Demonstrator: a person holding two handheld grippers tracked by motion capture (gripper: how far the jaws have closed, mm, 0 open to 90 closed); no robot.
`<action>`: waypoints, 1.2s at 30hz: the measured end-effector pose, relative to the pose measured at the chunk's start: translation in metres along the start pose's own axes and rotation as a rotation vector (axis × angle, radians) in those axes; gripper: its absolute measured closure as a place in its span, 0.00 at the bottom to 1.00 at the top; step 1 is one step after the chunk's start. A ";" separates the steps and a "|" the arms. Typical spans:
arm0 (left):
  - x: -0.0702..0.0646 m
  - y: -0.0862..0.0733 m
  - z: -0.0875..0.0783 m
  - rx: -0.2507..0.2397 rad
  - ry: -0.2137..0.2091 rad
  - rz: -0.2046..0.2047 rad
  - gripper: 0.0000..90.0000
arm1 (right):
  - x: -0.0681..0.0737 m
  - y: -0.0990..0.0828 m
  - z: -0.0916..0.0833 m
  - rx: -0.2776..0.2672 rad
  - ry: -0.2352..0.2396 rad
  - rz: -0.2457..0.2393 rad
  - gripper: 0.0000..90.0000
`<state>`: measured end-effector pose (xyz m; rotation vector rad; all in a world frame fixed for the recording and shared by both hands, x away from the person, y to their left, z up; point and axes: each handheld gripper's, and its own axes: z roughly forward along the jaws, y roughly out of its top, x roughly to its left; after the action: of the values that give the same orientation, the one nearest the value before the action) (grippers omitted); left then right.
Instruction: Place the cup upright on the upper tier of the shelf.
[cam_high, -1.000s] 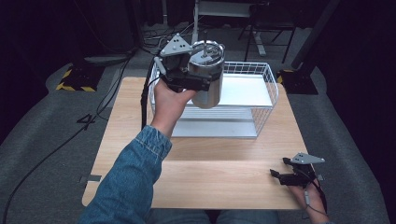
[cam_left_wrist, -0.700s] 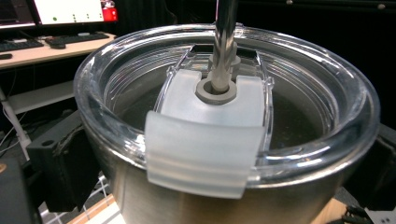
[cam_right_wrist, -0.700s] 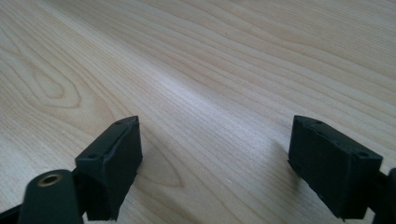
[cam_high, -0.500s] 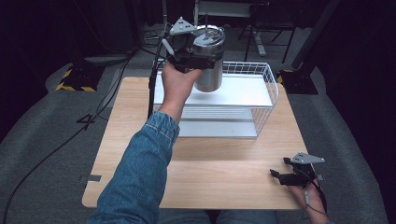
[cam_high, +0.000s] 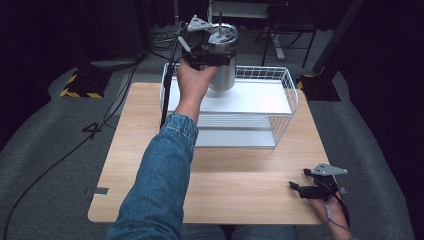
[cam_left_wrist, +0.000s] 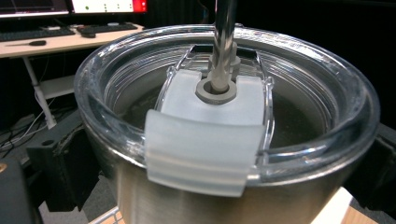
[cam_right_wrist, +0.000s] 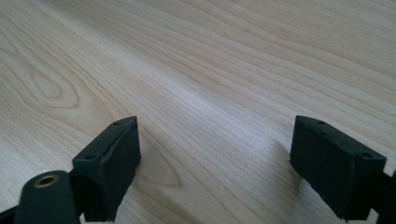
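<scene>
Tumbler (cam_high: 223, 57): steel cup with a clear lid and a straw, held up in the air above the far left part of the wire basket, clear of the shelf below it.
Table (cam_high: 240, 185): pale wood top, bare in its near half.
Basket (cam_high: 286, 102): white wire basket on the far half of the table, a white shelf inside it.
Left arm: denim sleeve (cam_high: 160, 175) reaches forward from the near edge; hand wrapped round the left tongs.
Left tongs (cam_high: 212, 56): raised high, jaws clamped on either side of the tumbler just under its rim.
Lid (cam_left_wrist: 205, 135): clear plastic with a frosted slider, straw standing through its middle hole.
Right tongs (cam_high: 296, 188): low at the near right corner of the table, jaws spread wide with bare wood between them.
</scene>
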<state>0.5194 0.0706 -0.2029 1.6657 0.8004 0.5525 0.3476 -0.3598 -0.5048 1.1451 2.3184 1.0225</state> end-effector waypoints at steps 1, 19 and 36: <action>0.000 -0.001 0.002 0.005 0.014 0.004 0.04 | 0.000 0.000 0.000 0.000 0.000 0.000 0.19; 0.003 -0.021 0.019 0.075 0.032 -0.018 0.04 | 0.000 0.000 0.000 0.000 0.001 -0.001 0.19; -0.007 -0.024 0.027 0.109 0.047 0.020 0.04 | 0.000 0.000 0.000 0.000 0.001 -0.001 0.19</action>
<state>0.5294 0.0510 -0.2325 1.7677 0.8622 0.5721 0.3475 -0.3598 -0.5048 1.1439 2.3194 1.0232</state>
